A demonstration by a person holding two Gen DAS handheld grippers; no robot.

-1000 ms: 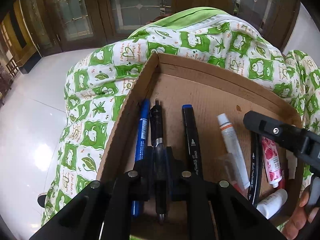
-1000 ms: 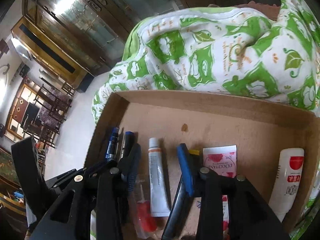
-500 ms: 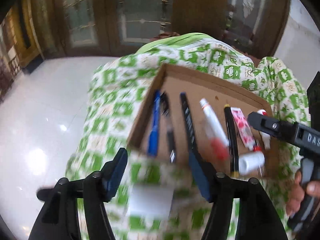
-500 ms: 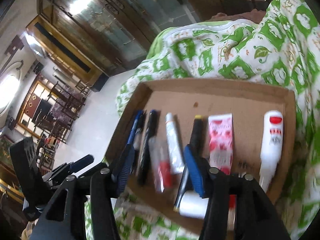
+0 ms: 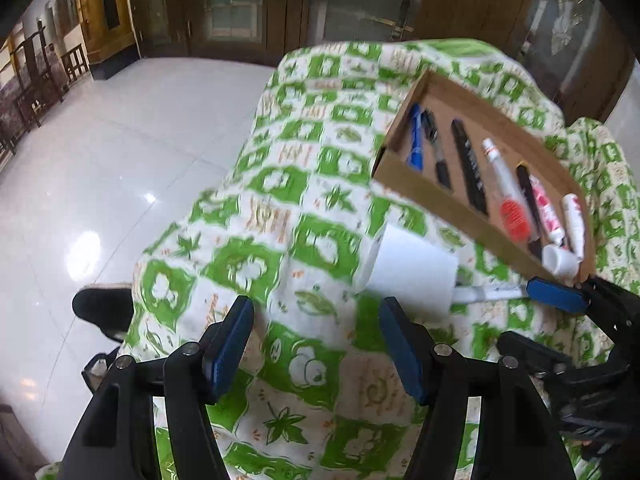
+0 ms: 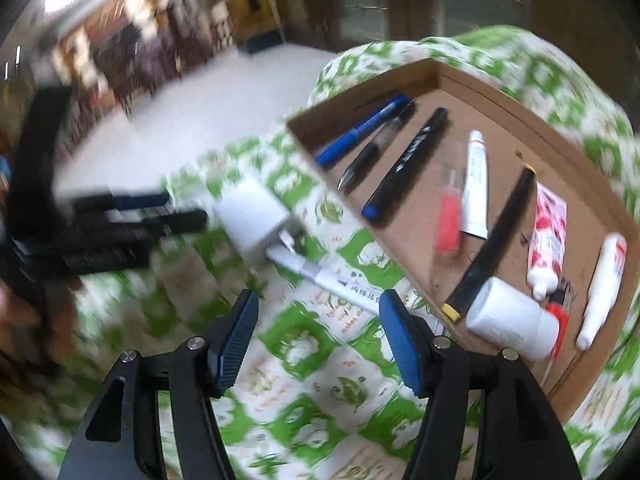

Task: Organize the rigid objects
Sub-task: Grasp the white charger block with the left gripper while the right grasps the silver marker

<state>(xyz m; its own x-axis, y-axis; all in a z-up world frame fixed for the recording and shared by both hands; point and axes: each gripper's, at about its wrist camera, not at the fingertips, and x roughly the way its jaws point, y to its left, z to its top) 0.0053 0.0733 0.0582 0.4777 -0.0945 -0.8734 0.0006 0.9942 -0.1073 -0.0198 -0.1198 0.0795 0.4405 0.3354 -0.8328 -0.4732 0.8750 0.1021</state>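
Left gripper (image 5: 316, 344): spread wide and empty, low at 6 o'clock over the cloth (image 5: 248, 264), fingers aimed toward the charger.
Right gripper (image 6: 316, 344): spread as wide, nothing between the pads, also at 6 o'clock; the white pen's near end lies just beside its right finger (image 6: 400, 344).
White pen (image 6: 324, 276): flat on the cloth outside the box, running from 12 toward 2 o'clock of the right gripper; I judge it is left over, waiting to join the others.
Charger (image 5: 412, 272): a white block on the cloth at 1 o'clock of the left gripper, touching or nearly touching the pen's far end; which, the blur hides.
Box (image 5: 404, 168): shallow cardboard, farther off at 1 to 2 o'clock, resting on the cloth's hump and tilted with it.
Box contents: blue pen (image 6: 360, 132), clear black pen (image 6: 376, 148) and black marker (image 6: 408, 164) lie parallel on the left side; then red-capped vial (image 6: 450, 208), white tube (image 6: 476, 184), yellow-ended pen (image 6: 492, 240), pink tube (image 6: 546, 236), white bottle (image 6: 602, 284) and a white jar (image 6: 508, 324) on the near rim. Laid side by side, I'd say so that each stays easy to pick.
Likely next: one gripper closes on the pen or charger.
Room: white tiled floor (image 5: 120, 152) at 10 o'clock, wooden cabinets beyond.
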